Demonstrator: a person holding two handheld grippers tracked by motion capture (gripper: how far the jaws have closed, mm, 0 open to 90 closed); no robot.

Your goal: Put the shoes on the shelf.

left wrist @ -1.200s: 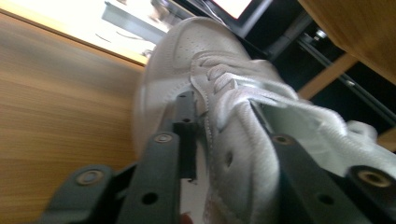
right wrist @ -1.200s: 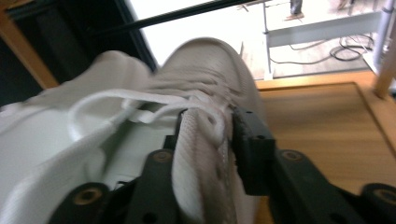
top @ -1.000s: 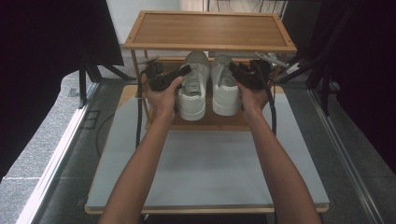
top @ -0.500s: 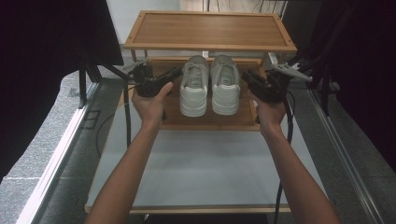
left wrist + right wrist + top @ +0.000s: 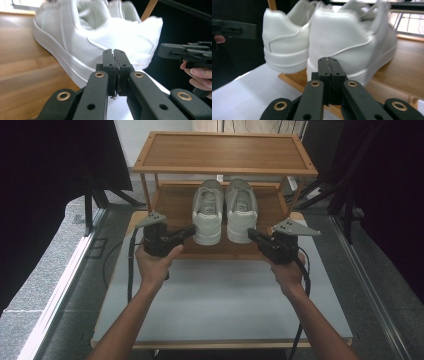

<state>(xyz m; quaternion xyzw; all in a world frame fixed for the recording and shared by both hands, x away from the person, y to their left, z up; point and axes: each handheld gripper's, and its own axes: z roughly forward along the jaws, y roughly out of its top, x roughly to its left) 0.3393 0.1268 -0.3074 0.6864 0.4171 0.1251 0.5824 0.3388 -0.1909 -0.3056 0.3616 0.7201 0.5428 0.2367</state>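
Wooden rack stands at the table's far end, two tiers. On its lower shelf a pair of white sneakers is set side by side, heels toward the front edge. Placement is judged done; nothing seems left. Left gripper and right gripper are held just before that shelf, flanking the heels, jaws pressed together, nothing held.

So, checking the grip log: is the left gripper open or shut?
Shut, and empty: in the left gripper view, the left gripper has its jaws pressed together with nothing between them, short of the white shoes.
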